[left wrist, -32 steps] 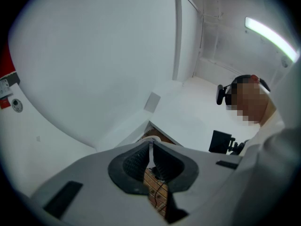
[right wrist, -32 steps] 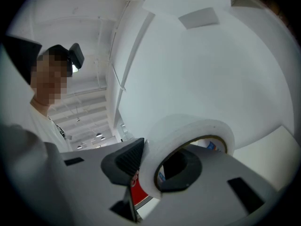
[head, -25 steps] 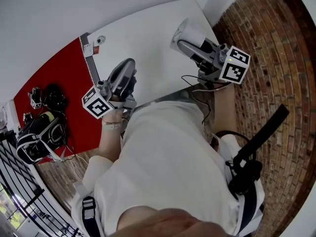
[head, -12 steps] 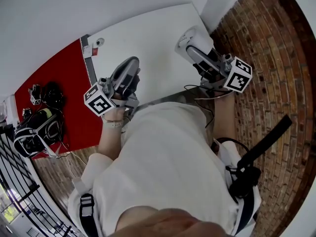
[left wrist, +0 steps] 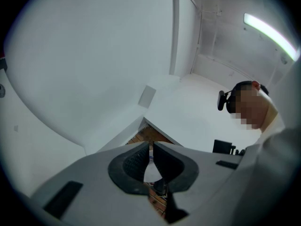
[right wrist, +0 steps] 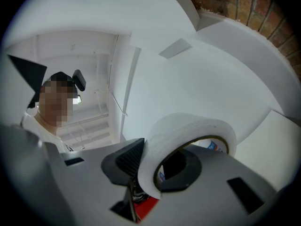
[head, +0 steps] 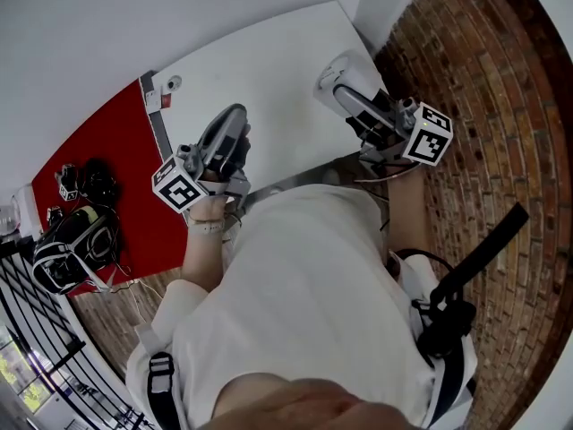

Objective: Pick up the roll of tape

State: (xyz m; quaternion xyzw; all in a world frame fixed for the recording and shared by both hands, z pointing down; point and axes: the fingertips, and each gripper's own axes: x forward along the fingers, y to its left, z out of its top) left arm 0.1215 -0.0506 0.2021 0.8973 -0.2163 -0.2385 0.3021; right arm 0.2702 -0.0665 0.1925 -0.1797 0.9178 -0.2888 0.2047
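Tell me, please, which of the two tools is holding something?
The right tool is the one: it holds a white roll of tape between its jaws. The left tool has its jaws together with nothing between them.

no text legible, blue and red print inside tape (right wrist: pixel 188 128) core too blurred, right tool cube (head: pixel 426 135) and left tool cube (head: pixel 176 189) show only square markers
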